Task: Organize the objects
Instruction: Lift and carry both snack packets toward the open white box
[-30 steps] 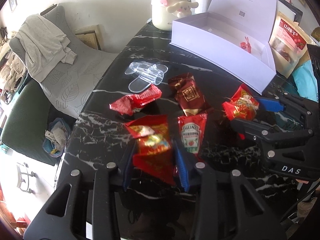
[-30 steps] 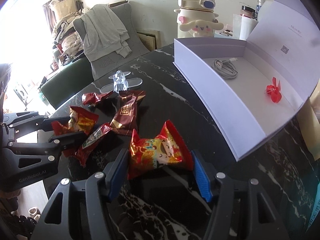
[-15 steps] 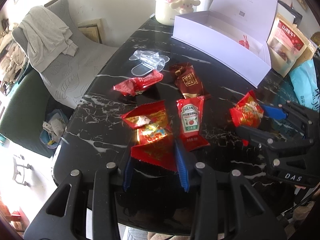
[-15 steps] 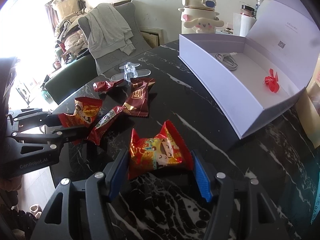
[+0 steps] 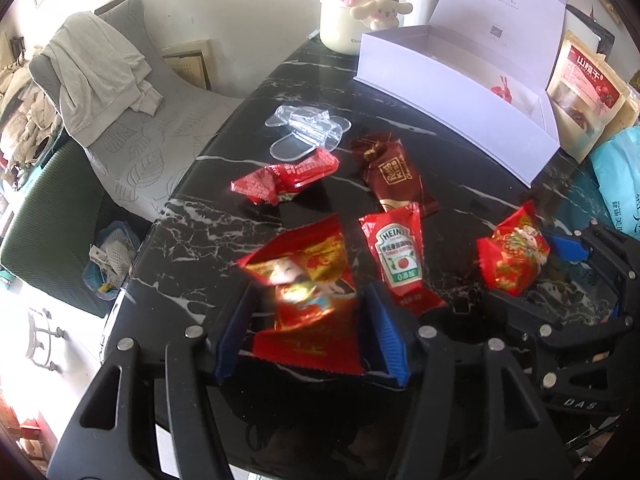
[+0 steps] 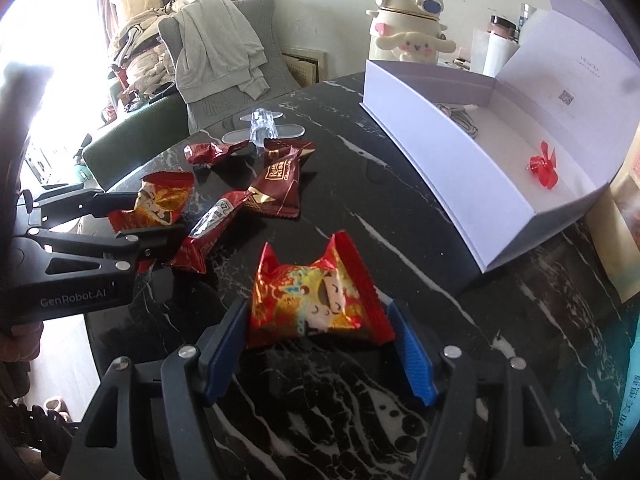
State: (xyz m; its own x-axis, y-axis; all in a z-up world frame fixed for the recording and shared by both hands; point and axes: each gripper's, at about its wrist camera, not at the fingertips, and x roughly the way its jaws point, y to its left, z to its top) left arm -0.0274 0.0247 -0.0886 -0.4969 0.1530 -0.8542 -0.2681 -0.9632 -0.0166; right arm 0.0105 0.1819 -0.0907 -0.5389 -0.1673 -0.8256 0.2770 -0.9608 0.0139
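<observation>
My left gripper (image 5: 310,296) is shut on a red and gold snack packet (image 5: 308,280), held above the near edge of the black marble table (image 5: 208,236). Farther right, my right gripper (image 6: 318,310) is shut on a second red and gold packet (image 6: 316,296), also off the table. Each gripper shows in the other's view: the right gripper (image 5: 528,272) with its packet (image 5: 512,258), the left gripper (image 6: 158,218) with its packet (image 6: 162,200). On the table lie a ketchup sachet (image 5: 400,256), a dark red chocolate packet (image 5: 394,176) and a crumpled red wrapper (image 5: 284,178).
An open white box (image 6: 440,160) at the back right holds a red propeller (image 6: 542,164) and a cable (image 6: 460,116). A clear plastic piece (image 5: 306,132) lies behind the wrappers. A cream kettle (image 5: 348,12) stands at the back, snack bags (image 5: 584,92) at the right, a draped chair (image 5: 100,80) at the left.
Both grippers have risen and drawn back from the table, each keeping its packet. The table's wrappers and the white box now look smaller and farther off.
</observation>
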